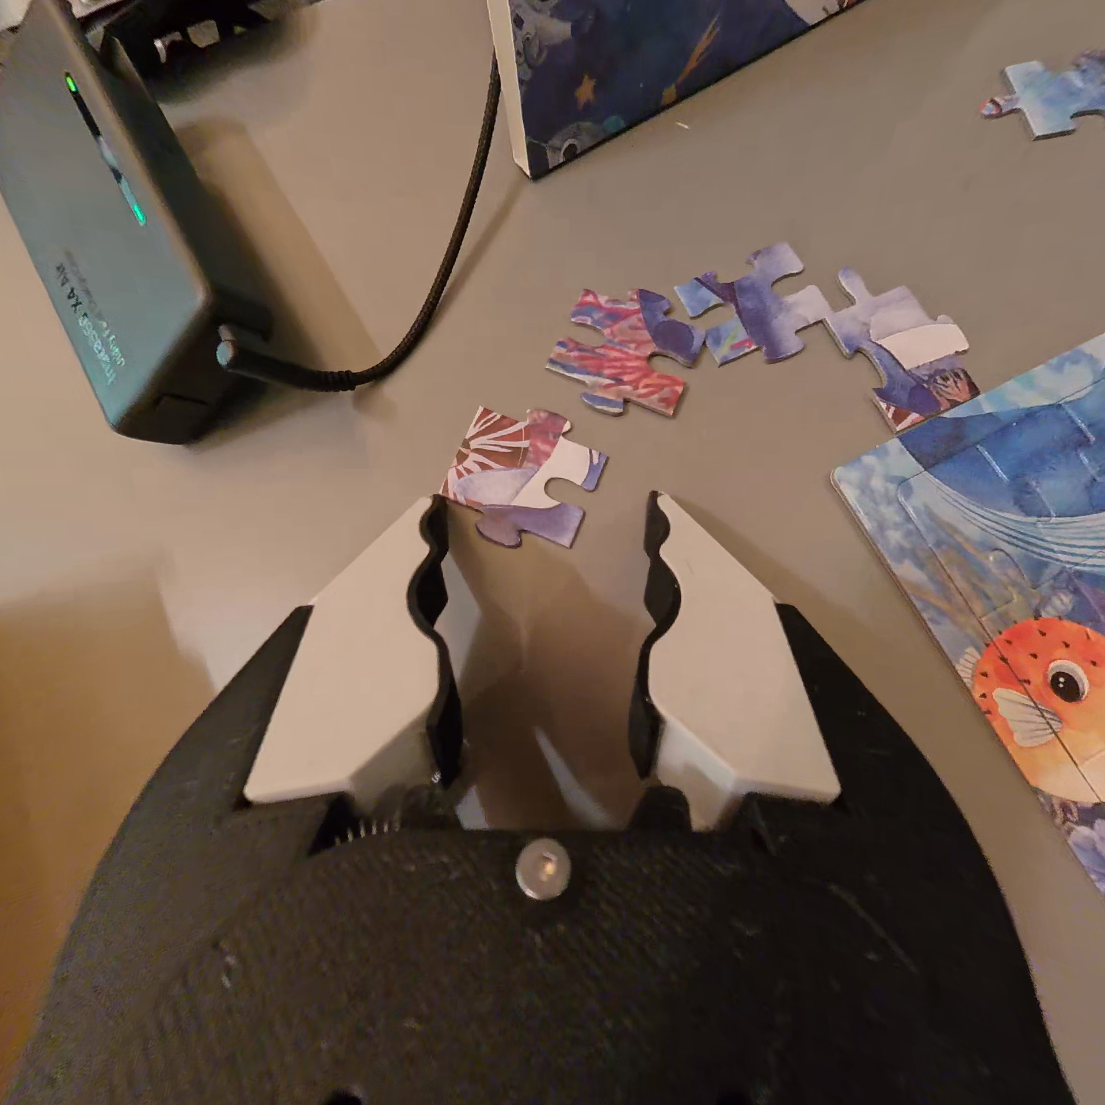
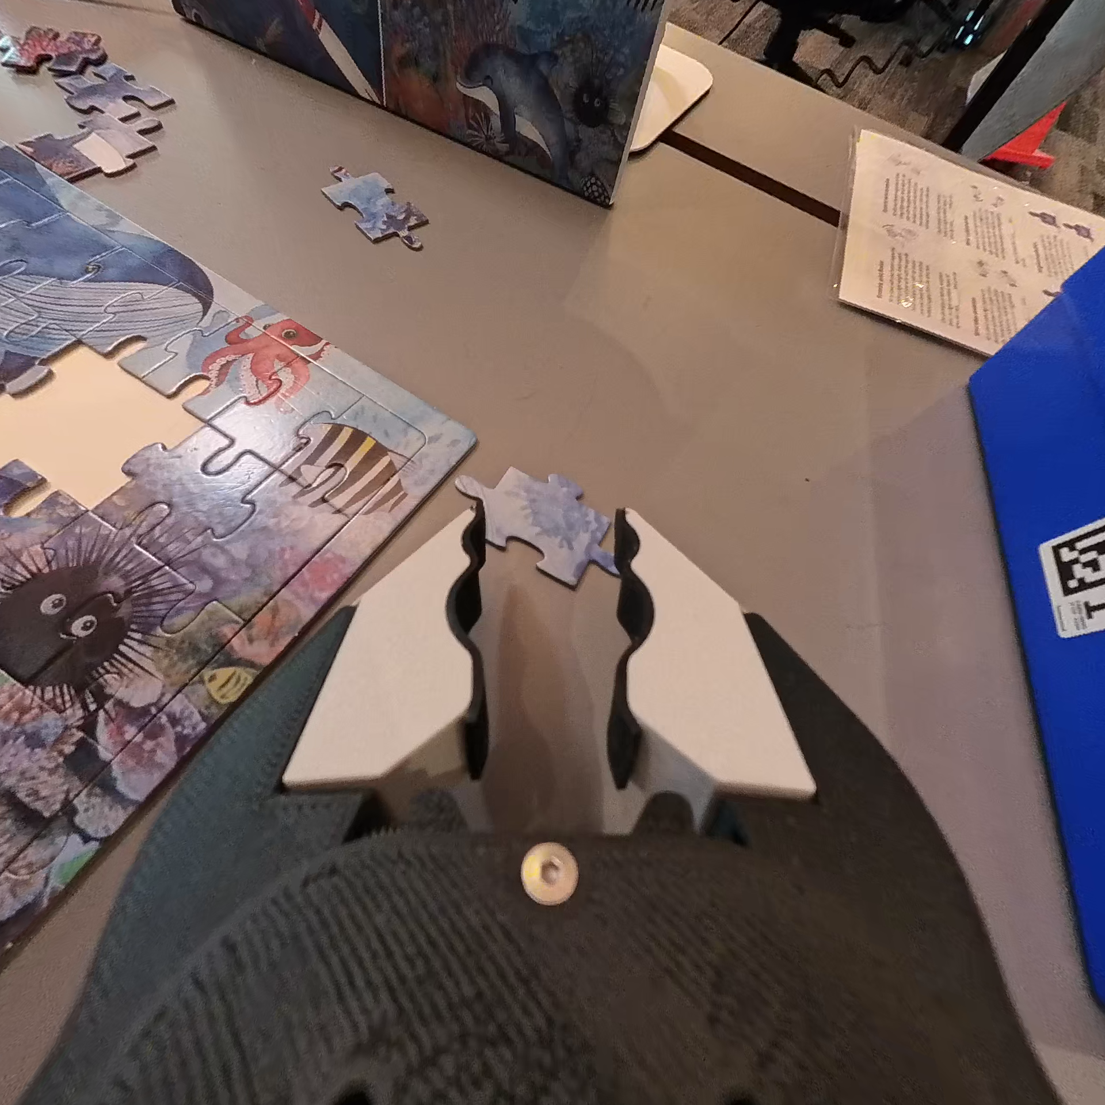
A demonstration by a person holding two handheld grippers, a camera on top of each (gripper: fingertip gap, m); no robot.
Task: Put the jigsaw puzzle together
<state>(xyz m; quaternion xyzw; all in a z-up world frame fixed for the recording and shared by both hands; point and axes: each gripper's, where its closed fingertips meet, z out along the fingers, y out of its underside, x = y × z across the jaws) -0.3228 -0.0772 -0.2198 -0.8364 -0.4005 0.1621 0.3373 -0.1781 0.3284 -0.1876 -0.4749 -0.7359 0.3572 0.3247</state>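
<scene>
The partly built jigsaw puzzle [image 2: 251,478] lies flat on the grey desk [image 2: 598,335], a gap in its middle. A pale blue piece [image 2: 544,526] lies just beside its corner, between the tips of the right claw [image 2: 547,514], which is released. The left claw [image 1: 544,502], also released, hovers by a red-and-purple piece [image 1: 526,472]; more loose pieces [image 1: 747,323] lie beyond.

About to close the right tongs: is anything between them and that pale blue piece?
Nothing visible. The pale blue piece lies flat on the table at the tips of the open right tongs, its near edge already between them; the assembled puzzle sits off to the side.
</scene>
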